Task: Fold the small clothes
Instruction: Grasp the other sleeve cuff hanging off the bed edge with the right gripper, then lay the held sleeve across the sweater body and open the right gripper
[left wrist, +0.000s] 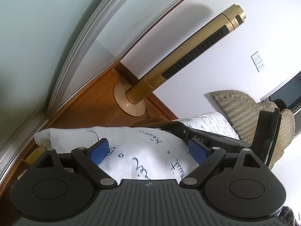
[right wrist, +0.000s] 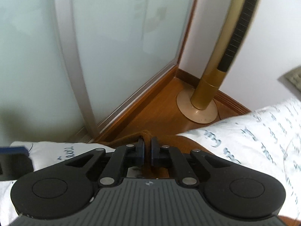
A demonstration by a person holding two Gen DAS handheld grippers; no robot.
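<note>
My left gripper (left wrist: 148, 150) is open with its blue pads (left wrist: 99, 151) wide apart, empty, above a white bed sheet with script print (left wrist: 143, 150). My right gripper (right wrist: 147, 150) is shut on a brown garment (right wrist: 146, 137); a fold of the brown cloth is pinched between the pads and bunches just ahead of them. The rest of the garment is hidden under the gripper. The right gripper's black body shows at the right of the left wrist view (left wrist: 267, 131). The left gripper's blue pad shows at the left edge of the right wrist view (right wrist: 13, 149).
A gold tower fan (left wrist: 188, 56) stands on a round base on the wooden floor (left wrist: 94, 103), also in the right wrist view (right wrist: 222, 56). Frosted glass sliding doors (right wrist: 112, 47) are ahead. The printed sheet (right wrist: 263, 131) covers the bed. A beige upholstered headboard (left wrist: 244, 109) is at right.
</note>
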